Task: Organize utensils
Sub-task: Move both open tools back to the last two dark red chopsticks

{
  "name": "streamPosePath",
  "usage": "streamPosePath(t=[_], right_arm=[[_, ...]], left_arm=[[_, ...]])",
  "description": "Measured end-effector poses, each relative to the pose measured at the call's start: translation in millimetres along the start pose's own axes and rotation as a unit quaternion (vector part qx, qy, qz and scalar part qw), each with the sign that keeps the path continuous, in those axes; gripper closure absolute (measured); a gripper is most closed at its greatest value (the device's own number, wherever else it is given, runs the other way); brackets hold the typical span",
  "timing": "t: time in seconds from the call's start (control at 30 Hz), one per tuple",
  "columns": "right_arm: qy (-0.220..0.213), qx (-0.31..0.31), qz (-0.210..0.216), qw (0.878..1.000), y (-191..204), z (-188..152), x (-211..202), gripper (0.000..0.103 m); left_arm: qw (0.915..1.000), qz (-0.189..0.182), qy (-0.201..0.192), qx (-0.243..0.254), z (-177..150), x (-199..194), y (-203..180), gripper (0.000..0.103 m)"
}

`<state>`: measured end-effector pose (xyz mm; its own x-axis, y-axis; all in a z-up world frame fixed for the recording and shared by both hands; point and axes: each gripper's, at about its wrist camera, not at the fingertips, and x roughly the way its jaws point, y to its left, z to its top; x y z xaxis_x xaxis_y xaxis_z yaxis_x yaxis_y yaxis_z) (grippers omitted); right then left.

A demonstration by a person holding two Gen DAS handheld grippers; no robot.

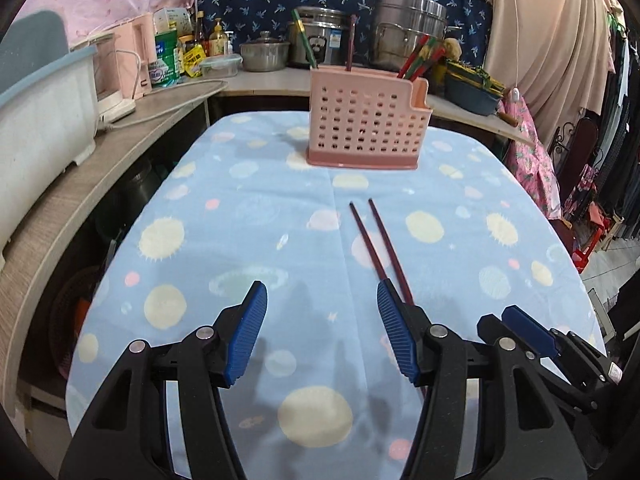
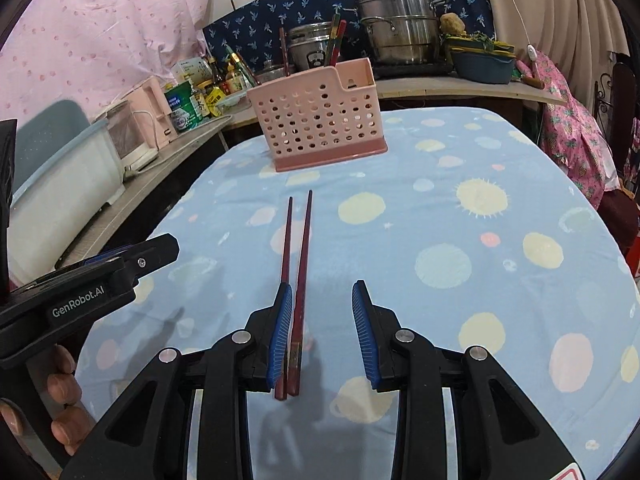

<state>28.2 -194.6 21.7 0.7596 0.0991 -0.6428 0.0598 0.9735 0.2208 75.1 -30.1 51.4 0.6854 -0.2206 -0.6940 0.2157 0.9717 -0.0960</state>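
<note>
Two dark red chopsticks (image 2: pixel 298 264) lie side by side on the blue spotted tablecloth (image 2: pixel 440 220), pointing toward a pink perforated utensil holder (image 2: pixel 320 120). The holder stands upright at the table's far end and holds several red and green chopsticks. My right gripper (image 2: pixel 320 312) is open just above the cloth, its left finger (image 2: pixel 280 332) beside the pair's near ends. My left gripper (image 1: pixel 322 316) is open and empty, to the left of the chopsticks (image 1: pixel 380 244), with the holder (image 1: pixel 366 120) ahead. The right gripper's fingertip (image 1: pixel 528 330) shows at the lower right.
A counter (image 1: pixel 120 132) runs along the left and back with a white tub (image 1: pixel 36 120), a pink appliance (image 1: pixel 128 60), bottles, steel pots (image 1: pixel 408 28) and a blue basin (image 1: pixel 472 92). Pink cloth and hanging clothes are at the right. My left gripper body (image 2: pixel 80 292) shows at the left.
</note>
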Motion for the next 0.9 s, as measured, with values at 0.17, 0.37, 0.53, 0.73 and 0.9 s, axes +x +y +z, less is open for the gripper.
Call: streamPosePath(t=[0.17,0.37,0.53,0.73,0.9], right_arm=[[0.02,-0.003,0.004,1.0,5.5,-16.2,6.6,0.072],[0.036,-0.011,0.001,0.999,10.9,-29.0,15.0,0.072],[0.048,-0.011,0.0,0.999,13.8,-36.4,20.3,0.073],[0.055,-0.015,-0.002,0.998,14.8,-39.1,25.5,0.075],[0.052,-0.019,-0.004,0.998,15.7,-38.6,26.3,0.075]], left_arm=[[0.9999,0.005,0.011,-0.006,-17.7,6.6,0.7,0.048],[0.9997,0.011,0.018,-0.011,-30.8,9.7,3.5,0.048],[0.9995,0.015,0.026,-0.008,-37.8,12.9,3.4,0.048],[0.9992,0.016,0.033,-0.012,-42.5,16.0,5.7,0.048],[0.999,0.016,0.037,-0.015,-43.3,18.0,8.0,0.048]])
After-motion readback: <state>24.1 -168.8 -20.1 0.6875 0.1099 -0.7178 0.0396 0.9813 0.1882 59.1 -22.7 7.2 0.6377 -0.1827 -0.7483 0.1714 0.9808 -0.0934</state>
